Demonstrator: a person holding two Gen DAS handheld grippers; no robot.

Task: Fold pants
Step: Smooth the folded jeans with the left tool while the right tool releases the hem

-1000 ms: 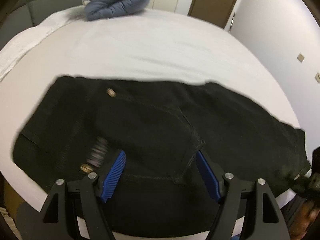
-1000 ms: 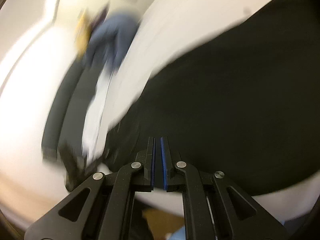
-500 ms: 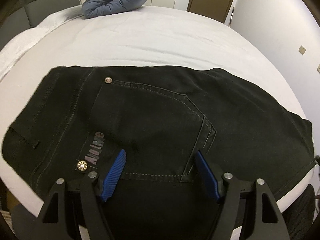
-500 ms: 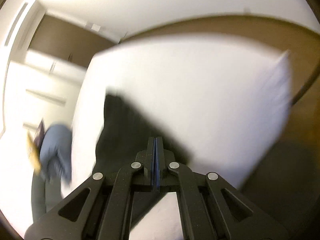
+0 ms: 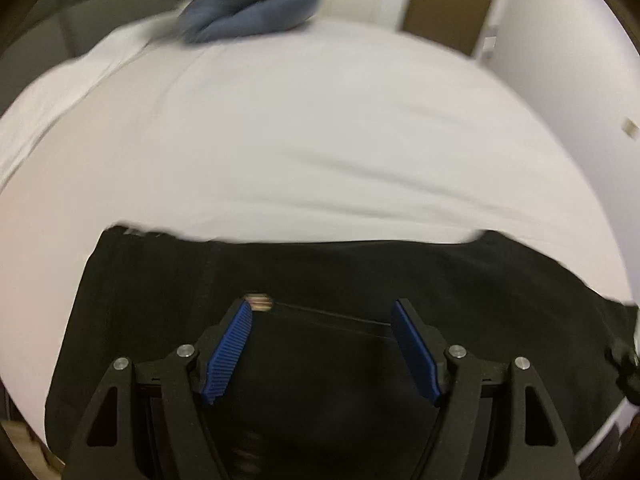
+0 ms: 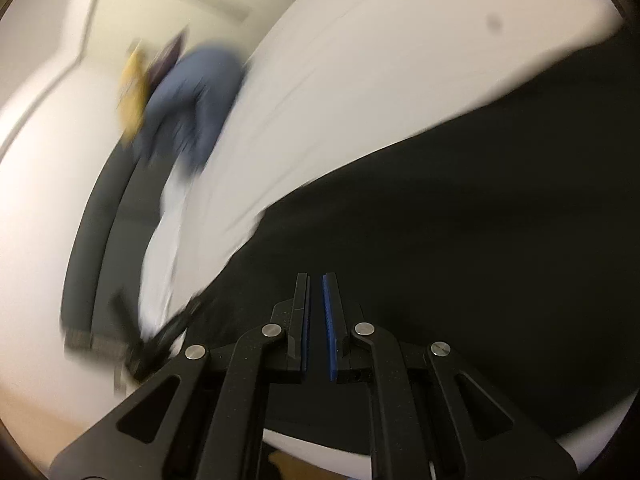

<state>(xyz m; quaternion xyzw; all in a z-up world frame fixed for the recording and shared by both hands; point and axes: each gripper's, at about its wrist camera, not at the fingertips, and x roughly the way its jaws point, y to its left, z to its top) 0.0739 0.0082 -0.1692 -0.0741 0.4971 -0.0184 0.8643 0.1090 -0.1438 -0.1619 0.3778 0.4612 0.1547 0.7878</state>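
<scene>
Black pants (image 5: 360,272) lie flat on a white bed (image 5: 300,140), near its front edge. My left gripper (image 5: 322,306) hovers over them with its blue pads wide apart and nothing between them. A metal rivet (image 5: 259,303) at a pocket corner shows just beside the left fingertip. In the blurred right wrist view the pants (image 6: 480,220) fill the lower right. My right gripper (image 6: 315,280) is above them with only a thin slit between its pads. No cloth shows in that slit.
A rolled blue blanket (image 5: 240,4) lies at the far side of the bed, also seen as the blue blanket (image 6: 192,92) in the right wrist view. A brown door (image 5: 448,0) and white walls stand behind. A dark headboard (image 6: 92,240) runs along the bed's left.
The left gripper has moved forward over the pants, so the pocket rivet now sits at its fingertip. The right view swung off along the bed and has come back over the pants.
</scene>
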